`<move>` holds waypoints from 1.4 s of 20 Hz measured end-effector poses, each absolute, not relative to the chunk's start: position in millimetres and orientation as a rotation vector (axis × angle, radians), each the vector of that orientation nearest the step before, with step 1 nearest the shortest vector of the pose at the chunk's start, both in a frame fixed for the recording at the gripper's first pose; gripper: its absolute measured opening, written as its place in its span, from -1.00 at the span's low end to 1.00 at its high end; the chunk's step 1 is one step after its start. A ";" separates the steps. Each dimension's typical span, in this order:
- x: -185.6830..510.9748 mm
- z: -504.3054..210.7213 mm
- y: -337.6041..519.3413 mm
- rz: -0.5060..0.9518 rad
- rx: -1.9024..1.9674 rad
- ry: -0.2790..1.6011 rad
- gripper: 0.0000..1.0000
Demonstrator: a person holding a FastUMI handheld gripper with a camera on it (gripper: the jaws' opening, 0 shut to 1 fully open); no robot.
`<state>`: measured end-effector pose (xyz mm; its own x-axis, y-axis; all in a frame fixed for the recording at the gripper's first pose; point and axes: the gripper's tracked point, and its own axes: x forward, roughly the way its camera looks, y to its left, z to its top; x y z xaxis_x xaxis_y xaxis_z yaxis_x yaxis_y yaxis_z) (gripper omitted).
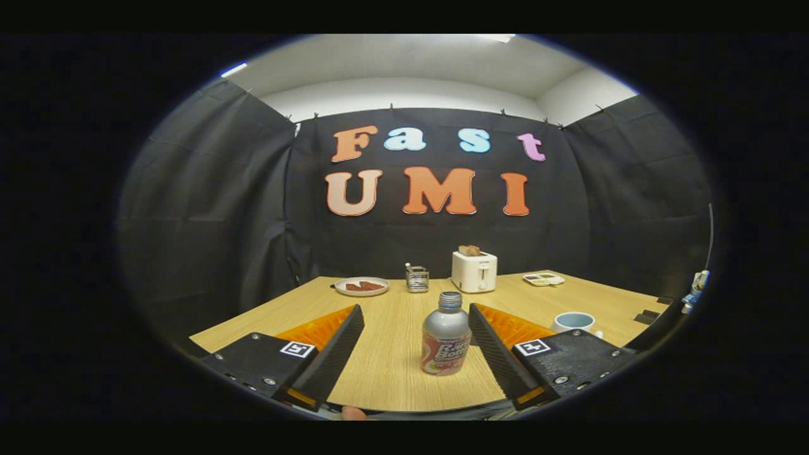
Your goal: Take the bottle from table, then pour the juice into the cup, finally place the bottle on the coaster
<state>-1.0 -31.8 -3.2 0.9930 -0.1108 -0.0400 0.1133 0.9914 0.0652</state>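
Note:
A silver bottle [446,335] with a screw cap and a printed label stands upright on the wooden table [392,354]. It is between my fingers, close to the right one and well apart from the left one. My gripper [416,315] is open, and neither finger presses on the bottle. A pale blue cup [574,321] sits on the table to the right, partly hidden behind the right finger.
At the table's far side are a plate with food [361,286], a small wire holder [417,279], a white toaster [474,270] with bread in it, and a small tray [543,279]. A dark object [647,316] lies near the right edge.

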 end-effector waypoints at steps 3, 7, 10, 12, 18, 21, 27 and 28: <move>0.2 -13.8 -42.1 -0.140 0.076 0.065 0.97; 6.4 -35.2 -54.8 -0.171 0.106 0.121 0.98; 7.4 -53.8 -63.5 -0.193 0.114 0.172 0.98; 10.3 -65.4 -68.4 -0.202 0.115 0.202 0.98; 24.3 -104.3 -69.1 -0.198 0.117 0.300 0.98; 33.3 -118.7 -66.5 -0.191 0.098 0.344 0.98; 44.7 -131.3 -57.8 -0.146 0.091 0.379 0.98; 44.8 -133.6 -57.0 -0.141 0.098 0.383 0.99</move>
<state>44.8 -57.0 -133.6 0.9178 -0.1185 -0.3788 0.1557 0.9854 0.0689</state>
